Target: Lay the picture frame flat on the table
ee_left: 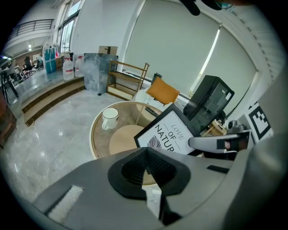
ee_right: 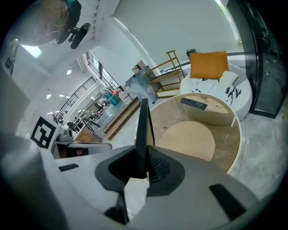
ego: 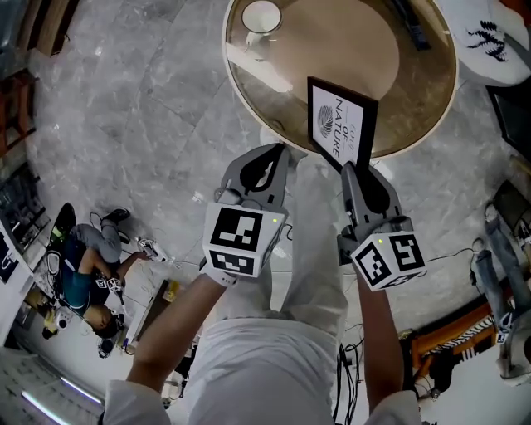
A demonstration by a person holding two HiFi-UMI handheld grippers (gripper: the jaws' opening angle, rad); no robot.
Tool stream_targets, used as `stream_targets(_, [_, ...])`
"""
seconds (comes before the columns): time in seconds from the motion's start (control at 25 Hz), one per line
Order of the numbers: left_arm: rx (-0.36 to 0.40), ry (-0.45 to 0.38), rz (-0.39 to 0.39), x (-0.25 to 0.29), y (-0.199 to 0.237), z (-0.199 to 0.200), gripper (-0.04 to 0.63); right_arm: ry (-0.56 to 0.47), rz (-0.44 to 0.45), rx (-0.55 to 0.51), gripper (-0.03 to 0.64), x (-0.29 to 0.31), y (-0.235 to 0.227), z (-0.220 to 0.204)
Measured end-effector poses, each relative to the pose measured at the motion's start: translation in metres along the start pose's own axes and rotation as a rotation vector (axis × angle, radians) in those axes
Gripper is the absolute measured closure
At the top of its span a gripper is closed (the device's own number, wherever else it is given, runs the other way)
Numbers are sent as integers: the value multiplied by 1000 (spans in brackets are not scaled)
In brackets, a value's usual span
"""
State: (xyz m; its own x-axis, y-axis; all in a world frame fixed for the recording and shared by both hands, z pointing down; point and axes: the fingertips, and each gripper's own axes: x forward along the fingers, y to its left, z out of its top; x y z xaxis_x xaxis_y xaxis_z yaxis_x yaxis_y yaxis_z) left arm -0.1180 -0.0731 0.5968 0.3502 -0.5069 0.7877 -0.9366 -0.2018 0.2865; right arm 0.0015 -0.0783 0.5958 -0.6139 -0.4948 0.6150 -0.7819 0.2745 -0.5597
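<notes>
Now right tongs (ee_right: 143, 164) pinch frame (ego: 341, 124) by near edge, frame upright, tilted, at near rim of surface (ego: 431, 116). Beside them left tongs (ee_left: 146, 162) closed, empty. Best move: tip print-side up, lower slowly onto bare surface, stay clear of mug (ego: 260, 17), release only once flat.

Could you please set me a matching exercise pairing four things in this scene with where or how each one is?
Things:
1. picture frame
2. mug
3. left gripper
4. orange cushion

Places or states:
A. on the white seat beyond the table
B. fingers together, nothing between them
C. clamped edge-on in the right gripper
D. standing on the round table

Pairs: 1-C, 2-D, 3-B, 4-A
</notes>
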Motion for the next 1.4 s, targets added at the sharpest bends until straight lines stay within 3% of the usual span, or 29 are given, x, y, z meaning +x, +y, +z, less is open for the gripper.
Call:
stream_targets(0.8, [-31, 38, 8, 48, 20, -43, 591, 39, 41, 55, 568, 55, -18, -32])
stream_targets(1.4, [-22, 54, -9, 55, 14, -46, 591, 86, -37, 136, 563, 56, -45, -43])
